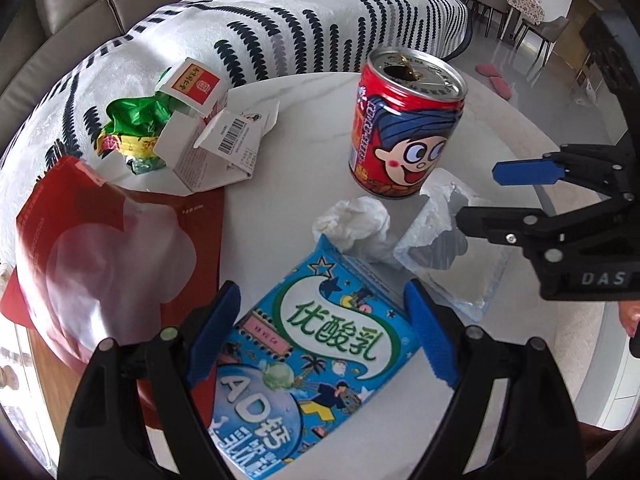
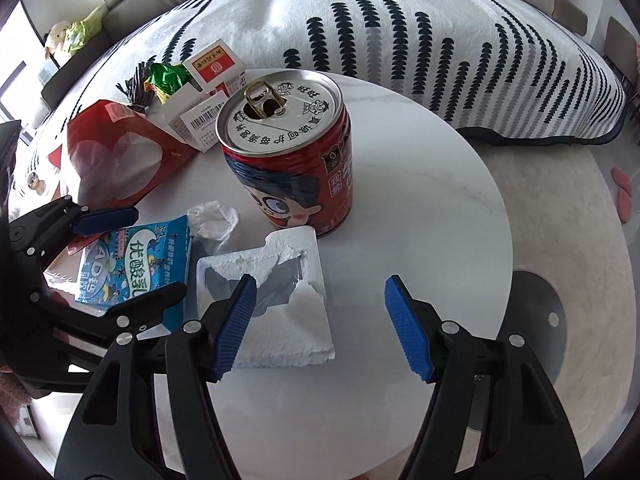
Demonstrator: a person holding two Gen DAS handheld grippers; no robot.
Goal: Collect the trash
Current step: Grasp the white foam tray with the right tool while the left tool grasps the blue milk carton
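Note:
A blue milk carton lies flat on the round white table, between the fingers of my open left gripper. Beyond it sit a crumpled tissue, a torn white packet and an opened red can, which stands upright. My right gripper hangs open over the torn packet, its left finger above the packet and its right finger above bare table. The can stands just past it. The carton and left gripper show at the left.
At the table's far left lie a red pouch, a white box with a red label, a barcode slip and green wrappers. A sofa with a patterned blanket lies behind. A pale rug covers the floor on the right.

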